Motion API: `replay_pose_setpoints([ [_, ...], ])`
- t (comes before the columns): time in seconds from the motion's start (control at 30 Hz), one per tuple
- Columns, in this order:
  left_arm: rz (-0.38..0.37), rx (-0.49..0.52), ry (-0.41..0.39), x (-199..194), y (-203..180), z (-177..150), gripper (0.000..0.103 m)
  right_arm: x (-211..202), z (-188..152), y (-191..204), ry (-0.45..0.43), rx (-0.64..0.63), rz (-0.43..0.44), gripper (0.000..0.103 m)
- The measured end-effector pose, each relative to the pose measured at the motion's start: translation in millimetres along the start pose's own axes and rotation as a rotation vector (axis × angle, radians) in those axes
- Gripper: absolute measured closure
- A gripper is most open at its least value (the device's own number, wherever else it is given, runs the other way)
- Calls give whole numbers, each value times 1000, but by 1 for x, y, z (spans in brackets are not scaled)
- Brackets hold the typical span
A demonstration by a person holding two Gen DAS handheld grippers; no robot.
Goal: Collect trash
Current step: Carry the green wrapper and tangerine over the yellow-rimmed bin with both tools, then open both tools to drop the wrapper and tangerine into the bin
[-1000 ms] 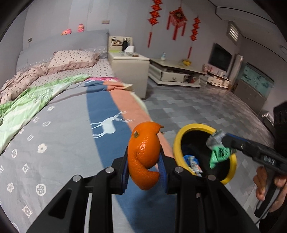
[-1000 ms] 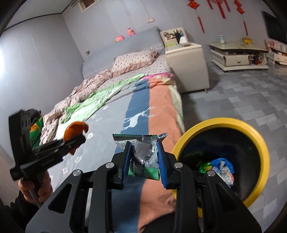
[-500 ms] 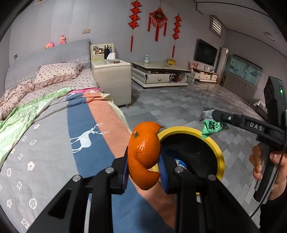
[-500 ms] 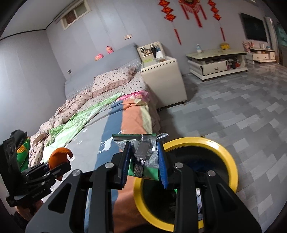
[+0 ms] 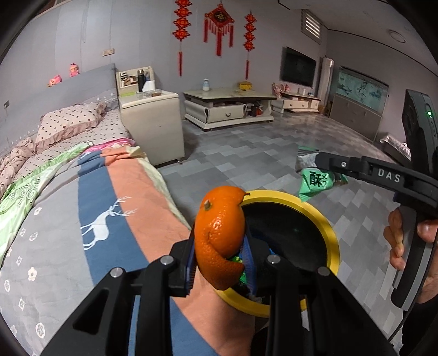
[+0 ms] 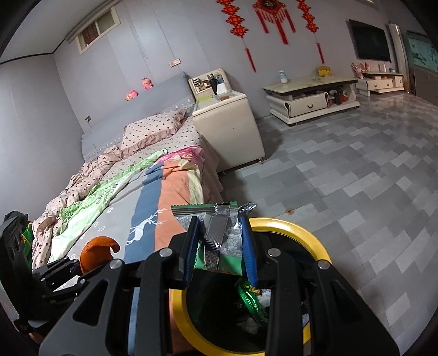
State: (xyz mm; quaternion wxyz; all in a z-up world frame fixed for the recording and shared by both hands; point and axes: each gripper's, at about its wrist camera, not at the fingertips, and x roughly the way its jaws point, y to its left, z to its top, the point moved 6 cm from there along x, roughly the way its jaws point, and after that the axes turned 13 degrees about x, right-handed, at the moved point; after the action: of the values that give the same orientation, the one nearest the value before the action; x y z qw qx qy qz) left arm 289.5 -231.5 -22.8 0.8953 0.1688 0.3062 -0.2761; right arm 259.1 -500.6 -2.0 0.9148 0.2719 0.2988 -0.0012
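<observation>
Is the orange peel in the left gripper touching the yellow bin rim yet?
Cannot tell. In the left wrist view the orange peel overlaps the yellow bin rim; the right wrist view shows no plain contact or gap.

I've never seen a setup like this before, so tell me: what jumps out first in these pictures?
A bright orange peel pinched in the left gripper, right over the rim of a yellow-rimmed bin standing beside the bed. Next, the right gripper clamps a crumpled green and silver wrapper above the same bin, which already has trash in it. Behind, red ornaments hang on the grey wall.
</observation>
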Motion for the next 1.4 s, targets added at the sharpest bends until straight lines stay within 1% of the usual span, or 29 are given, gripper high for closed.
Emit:
replay_pose_setpoints([
  [0.13, -11, 13, 12, 12, -7, 1, 76, 9, -1, -12, 13, 23, -16, 74],
  [0.37, -40, 5, 40, 30, -18, -3, 75, 26, -4, -29, 34, 58, -30, 73],
  [0.67, -69, -5, 48, 40, -26, -2, 75, 33, -4, -34, 30, 57, -42, 72],
  [0.83, -92, -24, 77, 51, -26, -6, 74, 37, -7, -40, 34, 78, -64, 71],
  [0.97, -124, -69, 102, 60, -21, -9, 74, 37, -7, -43, 38, 89, -68, 69],
  [1.07, -152, -96, 99, 61, -19, -8, 73, 36, -5, -43, 30, 90, -70, 63],
  [1.17, -171, -100, 88, 60, -19, -6, 65, 33, -4, -43, 26, 95, -68, 59],
  [1.2, -172, -102, 84, 59, -19, -6, 59, 33, -4, -43, 26, 96, -71, 56],
  [1.23, -172, -105, 78, 57, -18, -6, 53, 32, -4, -43, 26, 98, -72, 55],
  [1.3, -171, -117, 67, 54, -16, -6, 44, 31, -5, -43, 24, 105, -77, 52],
  [1.4, -162, -129, 63, 50, -10, -9, 44, 29, -6, -47, 27, 121, -83, 48],
])
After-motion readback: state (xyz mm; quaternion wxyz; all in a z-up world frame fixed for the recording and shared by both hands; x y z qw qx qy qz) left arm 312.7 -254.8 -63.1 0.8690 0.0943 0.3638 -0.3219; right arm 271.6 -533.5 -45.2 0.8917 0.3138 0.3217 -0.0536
